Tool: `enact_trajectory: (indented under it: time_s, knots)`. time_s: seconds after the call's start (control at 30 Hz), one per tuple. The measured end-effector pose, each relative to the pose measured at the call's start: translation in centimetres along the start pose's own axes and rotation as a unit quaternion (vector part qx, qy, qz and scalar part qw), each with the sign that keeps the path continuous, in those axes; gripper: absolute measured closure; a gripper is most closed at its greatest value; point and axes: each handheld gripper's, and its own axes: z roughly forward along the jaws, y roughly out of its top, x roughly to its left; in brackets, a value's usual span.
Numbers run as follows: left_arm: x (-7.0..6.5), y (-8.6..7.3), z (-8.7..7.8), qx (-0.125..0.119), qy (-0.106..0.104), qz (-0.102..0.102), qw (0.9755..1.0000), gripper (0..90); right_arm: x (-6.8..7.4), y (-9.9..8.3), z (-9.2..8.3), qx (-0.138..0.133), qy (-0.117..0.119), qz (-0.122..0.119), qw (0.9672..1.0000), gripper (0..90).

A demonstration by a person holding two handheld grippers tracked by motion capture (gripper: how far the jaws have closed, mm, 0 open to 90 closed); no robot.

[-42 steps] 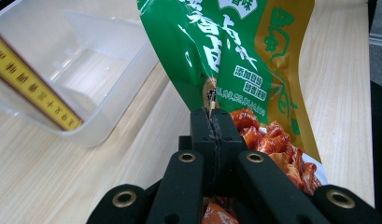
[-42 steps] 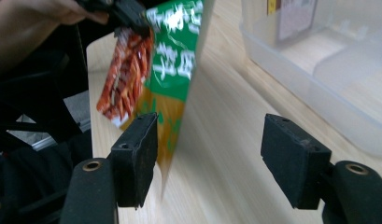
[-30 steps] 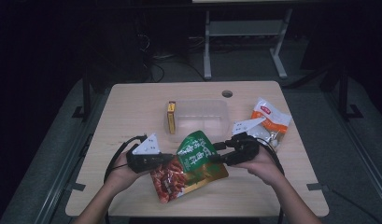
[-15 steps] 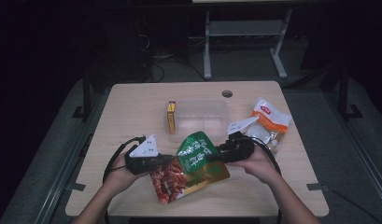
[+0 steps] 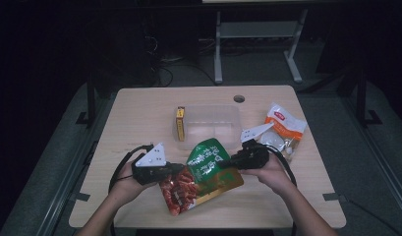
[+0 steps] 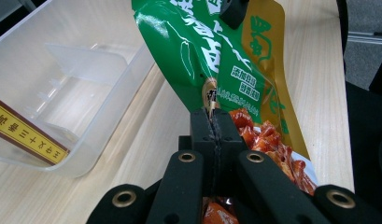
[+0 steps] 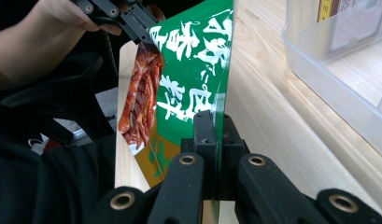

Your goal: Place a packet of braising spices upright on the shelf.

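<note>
Right tool [image 5: 227, 162] has just clamped the snack bag [image 5: 203, 172]; left tool [image 5: 178, 169] apparently still grips it.

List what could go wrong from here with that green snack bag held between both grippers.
1. The left gripper and right gripper, whose jaws have just been closing, each pinch only a thin edge of the green snack bag; the glossy film may slip out.
2. Pulling the hands apart could tear it.
3. The clear plastic box sits close behind; a swing of the bag might knock it or the yellow packet beside it.
</note>
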Motion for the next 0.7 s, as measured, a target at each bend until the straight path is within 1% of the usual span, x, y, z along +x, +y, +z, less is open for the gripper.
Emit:
enact_trajectory:
  time_s: [0.03,0.1,0.17,0.27,0.33,0.37,0.43,0.53,0.6,0.63,0.67,0.7]
  knots:
    - [0.1,0.0,0.0,-0.001,-0.001,0.002,1.0,89.7,0.0,0.0,0.0,-0.001,0.003,0.004,1.0,90.0]
    - [0.1,-0.1,-0.1,-0.007,-0.002,-0.002,1.0,89.5,0.0,0.0,-0.1,-0.002,0.008,0.009,0.9999,90.0]
    - [0.2,-0.1,0.0,-0.008,-0.001,-0.003,1.0,89.0,0.1,0.2,-0.3,-0.006,0.003,0.007,1.0,90.0]
    - [0.3,-0.3,0.2,0.001,0.002,0.001,1.0,86.3,0.3,0.4,-0.6,-0.003,-0.003,0.0,1.0,90.0]
    - [0.3,-0.4,0.4,0.006,0.005,0.0,1.0,83.4,0.4,0.6,-0.8,-0.005,-0.004,-0.004,1.0,90.0]
    - [0.4,-0.4,0.4,0.005,0.006,-0.002,1.0,83.0,0.5,0.7,-0.9,-0.006,-0.004,-0.003,1.0,90.0]
    - [0.5,-0.4,0.3,0.0,0.004,-0.003,1.0,82.4,0.7,1.0,-1.1,-0.003,-0.008,-0.012,0.9999,90.0]
    - [0.6,-0.5,-0.1,-0.006,0.014,-0.007,0.9999,81.1,0.9,1.5,-1.2,-0.006,-0.006,-0.02,0.9998,90.0]
    - [1.1,-0.6,-0.5,-0.016,0.024,-0.02,0.9994,78.0,1.0,1.9,-1.3,-0.007,-0.007,-0.023,0.9997,90.0]
    - [1.3,-0.7,-0.8,-0.023,0.023,-0.027,0.9991,77.6,1.0,2.1,-1.4,-0.006,-0.008,-0.026,0.9996,90.0]
    - [1.7,-0.9,-1.2,-0.035,0.018,-0.04,0.9984,75.7,1.1,2.3,-1.4,-0.005,-0.01,-0.029,0.9995,90.0]
    - [1.8,-1.0,-1.3,-0.037,0.019,-0.044,0.9981,70.8,1.0,2.5,-1.5,-0.008,-0.011,-0.031,0.9994,90.0]
